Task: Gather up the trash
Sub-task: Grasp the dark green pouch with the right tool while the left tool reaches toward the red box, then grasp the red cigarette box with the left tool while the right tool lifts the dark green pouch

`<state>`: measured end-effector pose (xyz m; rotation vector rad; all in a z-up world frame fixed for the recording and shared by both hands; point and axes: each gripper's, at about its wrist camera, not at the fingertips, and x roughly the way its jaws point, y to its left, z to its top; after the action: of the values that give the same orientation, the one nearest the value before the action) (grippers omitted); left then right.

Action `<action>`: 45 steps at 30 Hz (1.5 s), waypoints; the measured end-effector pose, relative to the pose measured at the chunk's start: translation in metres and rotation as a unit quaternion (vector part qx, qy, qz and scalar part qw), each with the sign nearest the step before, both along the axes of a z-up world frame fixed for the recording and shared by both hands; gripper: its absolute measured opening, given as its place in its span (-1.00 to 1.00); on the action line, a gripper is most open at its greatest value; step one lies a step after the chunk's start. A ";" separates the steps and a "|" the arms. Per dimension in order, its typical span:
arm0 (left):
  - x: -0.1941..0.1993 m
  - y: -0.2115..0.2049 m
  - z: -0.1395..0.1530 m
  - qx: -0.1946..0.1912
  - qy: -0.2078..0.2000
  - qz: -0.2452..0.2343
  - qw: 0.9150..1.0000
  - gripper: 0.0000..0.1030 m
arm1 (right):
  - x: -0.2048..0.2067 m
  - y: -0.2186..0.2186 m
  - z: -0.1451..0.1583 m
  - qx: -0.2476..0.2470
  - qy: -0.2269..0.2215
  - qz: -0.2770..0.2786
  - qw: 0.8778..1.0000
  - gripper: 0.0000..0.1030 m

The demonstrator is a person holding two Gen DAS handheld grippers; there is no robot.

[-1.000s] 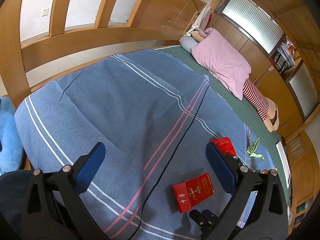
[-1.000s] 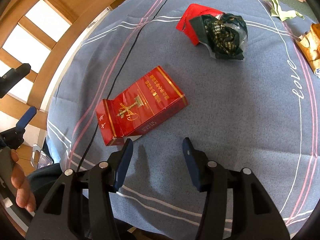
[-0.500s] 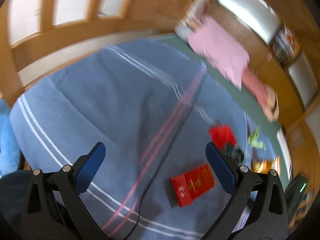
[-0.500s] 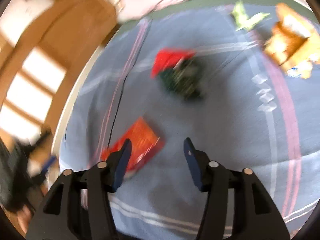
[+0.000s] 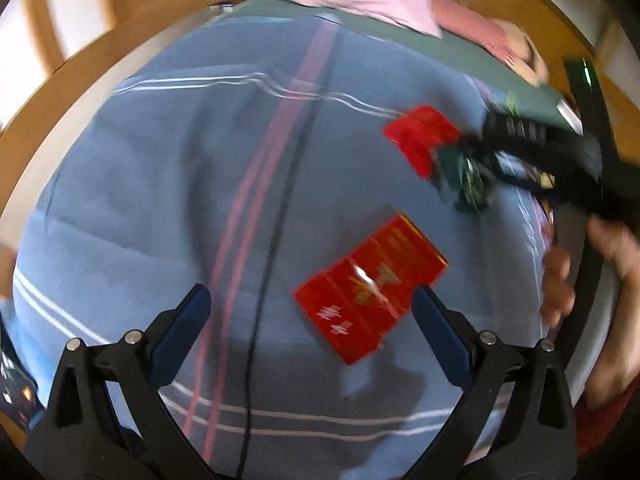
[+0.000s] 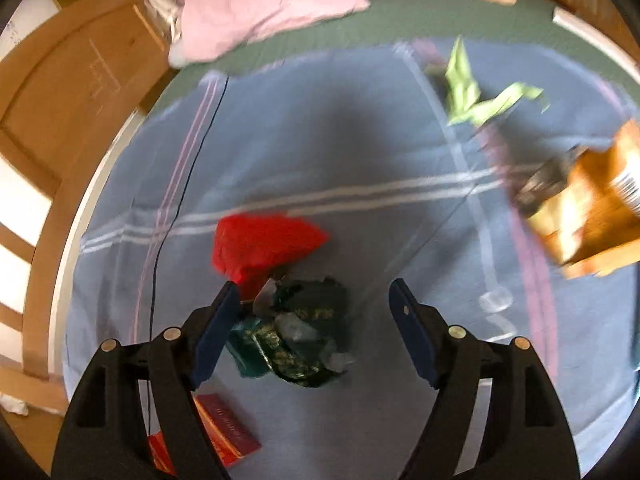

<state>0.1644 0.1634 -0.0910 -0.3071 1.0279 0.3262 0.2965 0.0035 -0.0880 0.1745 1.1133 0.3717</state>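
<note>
Covering the bed, the blue striped blanket (image 6: pixel 360 152) serves as the surface the trash lies scattered on. The left gripper (image 5: pixel 310 312) hangs spread and empty over the red cigarette box (image 5: pixel 370 286), likely lining up a grab. The right gripper (image 6: pixel 314 308), its jaws just widened, straddles the crumpled dark wrapper (image 6: pixel 296 332) without pinching it.

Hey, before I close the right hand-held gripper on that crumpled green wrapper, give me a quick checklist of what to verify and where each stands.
1. Right hand-held gripper jaws have just been opening and stand wide: ok.
2. Crumpled green wrapper lies between the fingers, not yet pinched: ok.
3. Red bag touches the wrapper, beside the left finger; it may get caught too: not ok.
4. Red carton lies apart from the wrapper: ok.
5. Left hand-held gripper open, empty, over the carton: ok.
6. Fingertips low enough to grip: cannot tell, the views are blurred.
</note>
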 end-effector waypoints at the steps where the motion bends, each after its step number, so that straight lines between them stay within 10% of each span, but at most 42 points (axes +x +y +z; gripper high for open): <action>1: -0.001 0.004 0.001 -0.002 -0.003 0.013 1.000 0.94 | -0.004 0.003 -0.002 0.009 0.002 0.004 1.000 0.47; 7: 0.005 0.007 -0.010 -0.018 0.024 0.014 0.999 0.94 | -0.027 0.002 0.003 0.023 -0.005 0.042 0.999 -0.22; 14: 0.027 -0.007 -0.032 -0.015 0.072 -0.027 0.997 0.96 | -0.068 -0.046 0.044 0.024 -0.057 0.029 0.998 -0.25; 22: 0.041 -0.024 -0.041 -0.054 0.069 -0.077 0.993 0.96 | -0.116 -0.116 0.027 0.046 -0.010 0.000 0.999 -0.23; 27: 0.046 -0.056 -0.051 0.029 0.106 -0.147 0.983 0.92 | -0.140 -0.146 0.014 0.055 0.011 -0.022 0.998 -0.23; 29: 0.044 -0.057 -0.047 0.021 0.092 -0.155 0.983 0.69 | -0.147 -0.154 0.014 0.055 0.011 -0.031 0.998 -0.23; 33: 0.038 -0.053 -0.037 0.023 0.064 -0.149 0.987 -0.40 | -0.159 -0.165 0.017 0.056 0.007 -0.042 0.998 -0.23; 40: 0.026 -0.030 -0.028 -0.077 0.023 -0.114 0.990 -0.53 | -0.169 -0.169 0.021 0.052 -0.001 -0.047 0.998 -0.23; 45: 0.016 -0.007 -0.028 -0.209 -0.016 -0.079 0.975 -0.49 | -0.174 -0.172 0.020 0.056 -0.001 -0.050 0.997 -0.23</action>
<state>0.1808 0.1564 -0.1189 -0.6034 1.0772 -0.0444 0.1223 -0.1682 -0.0683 0.3273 1.0773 0.3457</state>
